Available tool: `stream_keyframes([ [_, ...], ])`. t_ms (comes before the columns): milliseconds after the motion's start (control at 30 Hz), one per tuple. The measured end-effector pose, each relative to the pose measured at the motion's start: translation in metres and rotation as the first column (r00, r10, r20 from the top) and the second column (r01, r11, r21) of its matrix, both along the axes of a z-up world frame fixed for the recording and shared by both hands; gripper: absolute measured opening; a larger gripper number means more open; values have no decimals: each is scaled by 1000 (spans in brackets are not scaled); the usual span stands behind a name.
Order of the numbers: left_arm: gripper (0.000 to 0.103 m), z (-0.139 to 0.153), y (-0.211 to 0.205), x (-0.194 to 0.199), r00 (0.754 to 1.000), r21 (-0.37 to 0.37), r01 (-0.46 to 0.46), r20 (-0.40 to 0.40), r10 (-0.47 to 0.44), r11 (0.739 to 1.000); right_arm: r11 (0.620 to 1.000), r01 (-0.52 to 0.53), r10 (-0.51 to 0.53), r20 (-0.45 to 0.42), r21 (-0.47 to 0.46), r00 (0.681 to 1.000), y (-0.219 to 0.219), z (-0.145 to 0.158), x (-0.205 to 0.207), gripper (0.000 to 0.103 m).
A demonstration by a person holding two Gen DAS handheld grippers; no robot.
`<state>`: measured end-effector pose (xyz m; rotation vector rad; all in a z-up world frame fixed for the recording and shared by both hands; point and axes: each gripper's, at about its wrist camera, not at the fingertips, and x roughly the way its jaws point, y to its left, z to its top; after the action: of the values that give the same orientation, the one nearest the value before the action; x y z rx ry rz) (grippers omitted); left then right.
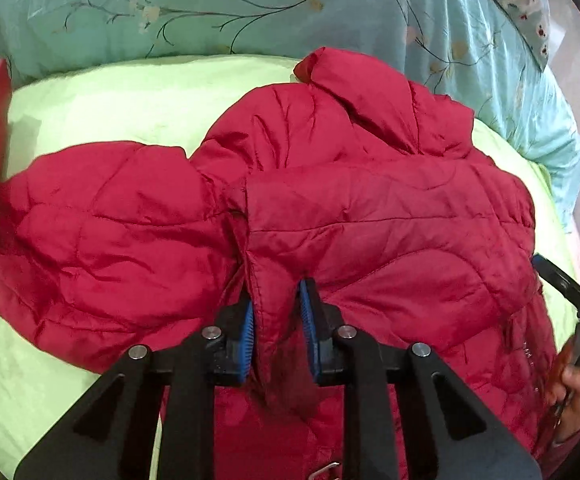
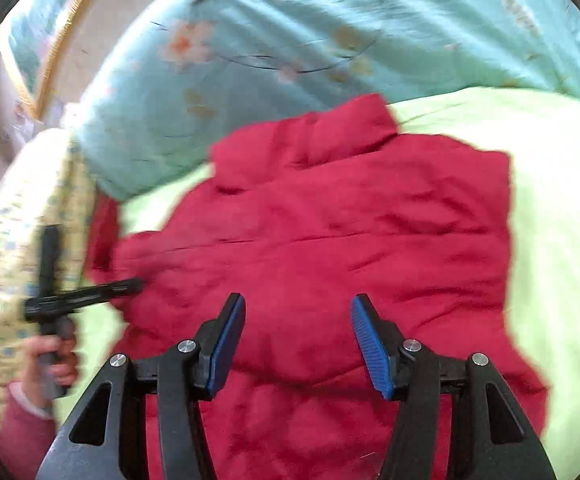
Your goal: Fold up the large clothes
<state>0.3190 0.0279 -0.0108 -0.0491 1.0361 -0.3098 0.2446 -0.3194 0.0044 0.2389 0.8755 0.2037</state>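
Red jacket [image 1: 330, 208] lies on green sheet [image 1: 110, 100] beside teal floral quilt [image 1: 250, 8].

Open green sheet [image 1: 102, 96] left of the red jacket [image 1: 370, 200], room there to pass. Bunched teal quilt [image 1: 250, 12] walling off the far side, touching the collar. More bare sheet [image 2: 558, 208] off the right edge. Left gripper [image 2: 130, 286] reaching in at the near-left hem.

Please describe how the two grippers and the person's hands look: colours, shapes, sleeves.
Both the left gripper and right gripper have black angular linkage arms with silver round pivot pins and ribbed blue finger pads. The left hand is bare, with a pink-red sleeve and pale cuff.
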Motion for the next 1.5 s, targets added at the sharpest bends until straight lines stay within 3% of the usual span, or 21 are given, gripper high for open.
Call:
stream_keyframes([
  [100,21,16,5,-15,996,3,-54,72,54,999,991,33,-43,-74,-130,996,-4,-28,12,56],
  [200,21,36,15,-33,986,-45,-84,143,90,995,991,44,-55,-80,-123,995,-7,-40,14,56],
  [333,21,44,5,-43,990,-134,-4,142,23,991,988,52,-64,-81,-142,995,-6,-44,16,57],
  [400,21,35,-11,-41,993,-131,30,115,-15,991,985,50,-63,-79,-164,995,-3,-46,16,58],
  [567,21,-13,-40,-18,999,-26,10,33,-9,1000,985,50,-63,-73,-168,995,-2,-43,12,58],
  [633,21,-28,-37,-15,1000,-33,3,15,-3,999,989,52,-62,-69,-141,996,-2,-35,8,58],
  [733,21,-29,-32,-12,1000,-63,4,24,-3,998,990,53,-54,-10,-128,998,-1,-17,1,59],
  [800,22,-28,-33,-13,1000,-56,6,29,-5,998,981,68,-68,7,-179,998,1,-13,4,65],
  [867,22,-28,-34,-14,999,-44,10,39,-8,999,957,86,-102,-41,-278,994,2,-28,13,71],
  [933,22,-29,-34,-16,999,-51,10,44,-7,999,952,57,-90,-99,-300,991,2,-50,19,72],
  [1067,22,-35,-32,-23,998,-68,4,56,0,998,936,60,-95,-84,-346,992,6,-51,19,73],
  [1333,22,-35,-33,-28,995,-48,-6,94,11,999,941,70,-99,-72,-331,992,5,-45,15,74],
  [1500,22,-19,-26,-43,995,-35,-34,94,37,999,978,87,-97,-46,-190,994,-7,-31,8,75],
])
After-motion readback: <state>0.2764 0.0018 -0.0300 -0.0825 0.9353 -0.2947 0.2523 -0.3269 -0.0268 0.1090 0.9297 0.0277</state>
